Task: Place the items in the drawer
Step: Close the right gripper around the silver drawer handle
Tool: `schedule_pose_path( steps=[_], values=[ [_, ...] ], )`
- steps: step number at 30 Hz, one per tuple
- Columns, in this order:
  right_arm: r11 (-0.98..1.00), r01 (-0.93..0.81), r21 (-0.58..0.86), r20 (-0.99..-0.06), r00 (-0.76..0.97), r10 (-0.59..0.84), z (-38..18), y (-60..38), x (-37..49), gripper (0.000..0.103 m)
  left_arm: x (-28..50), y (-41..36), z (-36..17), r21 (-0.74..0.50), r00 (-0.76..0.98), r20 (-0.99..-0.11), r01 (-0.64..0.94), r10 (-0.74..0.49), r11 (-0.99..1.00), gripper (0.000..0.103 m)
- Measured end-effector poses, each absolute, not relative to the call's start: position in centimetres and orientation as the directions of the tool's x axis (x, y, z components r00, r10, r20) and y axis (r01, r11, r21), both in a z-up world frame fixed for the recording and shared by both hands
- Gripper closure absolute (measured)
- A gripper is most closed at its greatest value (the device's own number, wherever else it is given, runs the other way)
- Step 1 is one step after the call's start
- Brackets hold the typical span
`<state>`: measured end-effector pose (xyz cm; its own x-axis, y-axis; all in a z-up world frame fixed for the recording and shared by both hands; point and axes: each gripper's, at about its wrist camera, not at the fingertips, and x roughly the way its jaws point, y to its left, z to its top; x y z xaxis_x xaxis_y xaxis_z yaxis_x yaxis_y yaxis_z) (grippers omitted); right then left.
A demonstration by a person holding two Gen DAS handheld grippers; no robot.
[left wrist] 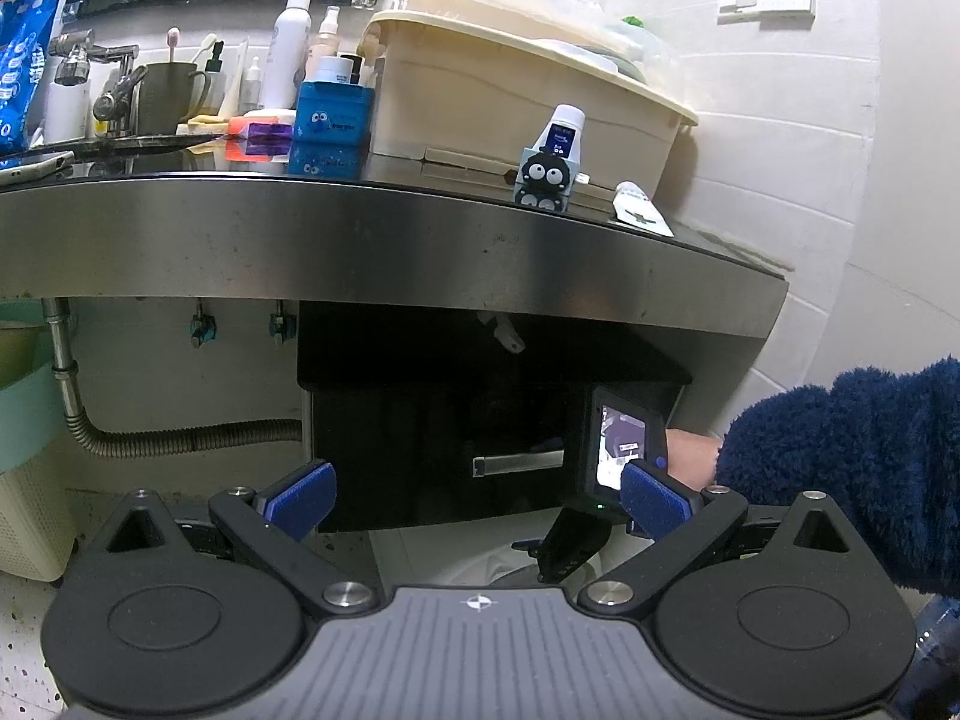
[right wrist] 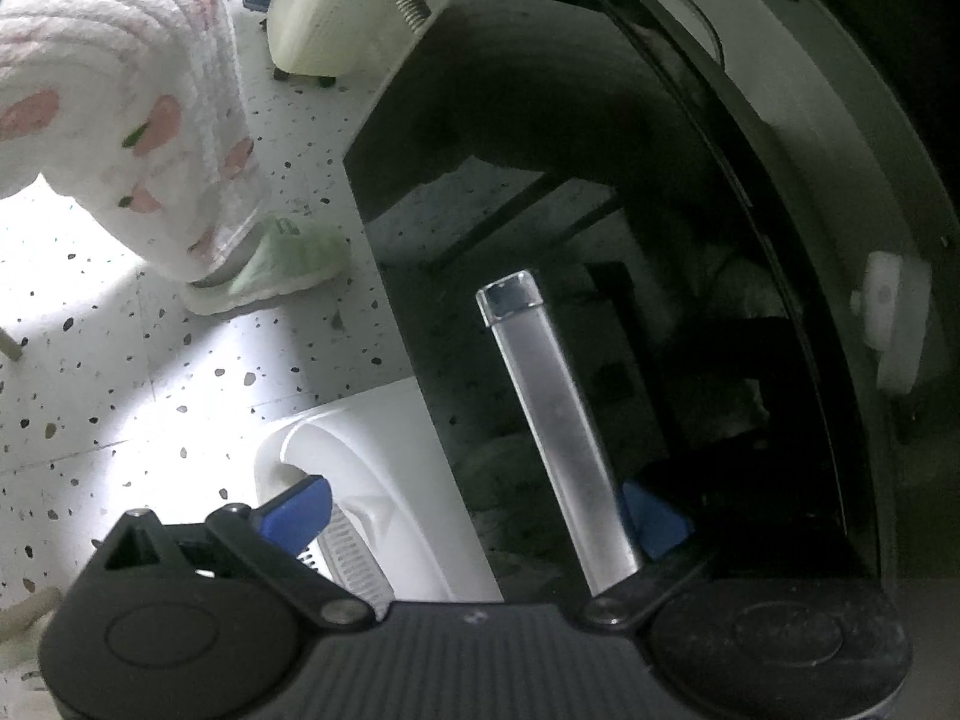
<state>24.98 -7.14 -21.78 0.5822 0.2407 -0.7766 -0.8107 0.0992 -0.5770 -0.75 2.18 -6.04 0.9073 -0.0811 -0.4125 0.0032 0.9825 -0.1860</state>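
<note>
A black drawer (left wrist: 432, 438) with a silver bar handle (left wrist: 519, 463) hangs under the steel counter (left wrist: 360, 240). My left gripper (left wrist: 477, 495) is open and empty, held back from the drawer front. My right gripper (right wrist: 474, 519) is open and straddles the drawer front's edge, one blue finger (right wrist: 657, 519) behind the handle (right wrist: 558, 426) and the other finger (right wrist: 297, 513) outside. The right device (left wrist: 621, 450) shows at the drawer's right. On the counter stand a small soot-sprite box (left wrist: 543, 177) holding a white tube (left wrist: 564, 129), and a flat tube (left wrist: 642, 210).
A beige lidded bin (left wrist: 516, 96), a blue box (left wrist: 330, 120), bottles and a tap (left wrist: 96, 72) crowd the counter. A hose (left wrist: 180, 435) runs under the sink. A white plastic bin (right wrist: 372, 504), a white basket (right wrist: 336, 6) and the person's leg and shoe (right wrist: 276, 264) are on the speckled floor.
</note>
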Motion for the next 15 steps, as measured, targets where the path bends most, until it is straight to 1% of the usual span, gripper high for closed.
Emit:
schedule_pose_path(
  steps=[15],
  values=[
    [0.121, -0.803, -0.584, -0.769, 0.594, 0.237, -22.00, -7.01, 25.00, 0.000, -0.46, 1.72, -6.05, -0.173, 0.901, -0.423, 0.017, -0.090, 0.985, 0.001]
  ],
)
